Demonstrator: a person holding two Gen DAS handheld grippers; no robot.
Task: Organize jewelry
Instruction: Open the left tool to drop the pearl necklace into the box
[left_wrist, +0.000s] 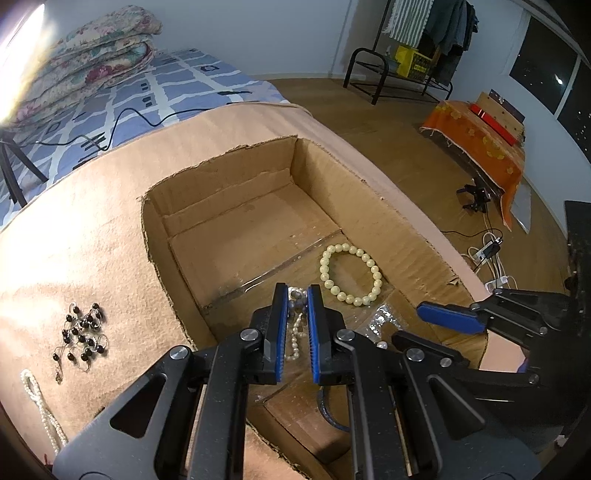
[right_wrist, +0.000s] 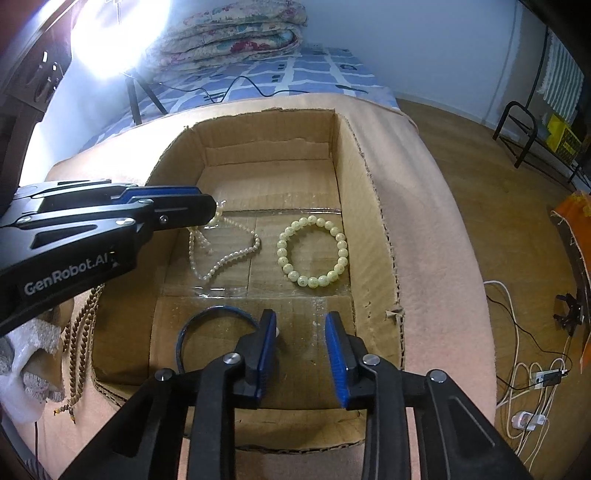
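A pink-covered desk (right_wrist: 436, 236) carries an open cardboard box (right_wrist: 365, 206). Inside it lie a cream bead bracelet (right_wrist: 313, 252), a blue bangle (right_wrist: 192, 325) and a pearl necklace (right_wrist: 221, 254). The left gripper (right_wrist: 216, 210) has its jaws clenched on the necklace's end; the right gripper (right_wrist: 301, 354) hangs with jaws released, nothing between them.

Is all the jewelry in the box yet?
Not yet. The cream bead bracelet and blue bangle lie in the cardboard box. The left tongs hold the pearl necklace over it. The black bead chain, white strand and brown beads wait outside.
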